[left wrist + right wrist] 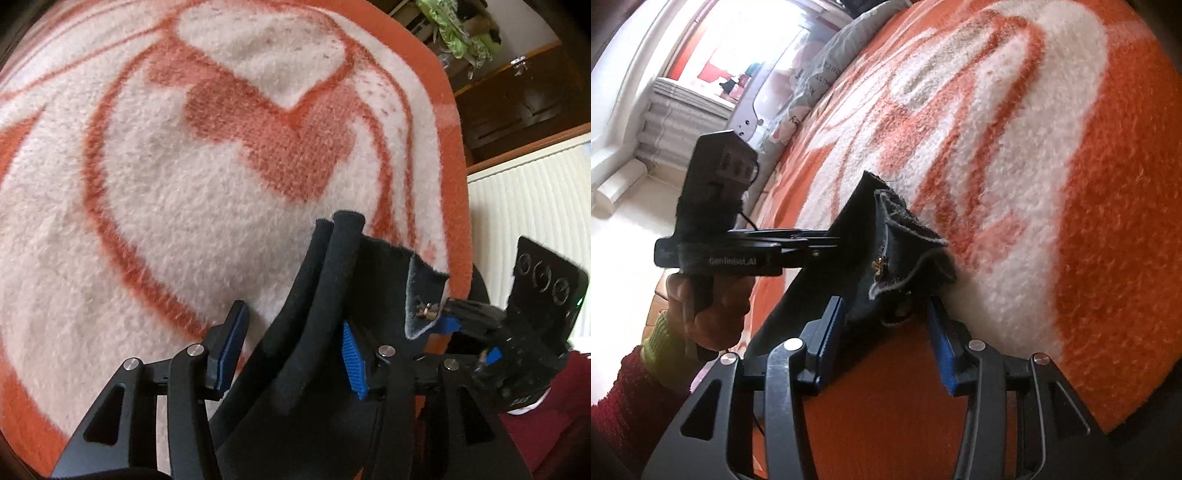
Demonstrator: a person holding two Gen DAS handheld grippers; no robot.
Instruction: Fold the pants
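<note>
The black pants (317, 332) hung bunched in the air above a bed covered by an orange and cream blanket (155, 206), held up between both tools. In the left wrist view the left gripper (291, 354) had its blue-padded fingers (352, 363) spread apart, with a thick fold of the dark cloth running up between them; the cloth lay against the right pad, and the left pad stood clear of it. Whether that fold was truly pinched could not be told. In the right wrist view the right gripper (886, 332) also showed its fingers (831, 332) apart, the frayed waistband corner with a small brass fastener (881, 266) sitting loosely in the gap and leaning on the left pad. The person's left hand (709, 314), in a red sleeve with a green cuff, gripped the other tool's handle just beside the cloth. A white radiator (532, 206) stood beyond the bed's edge
</note>
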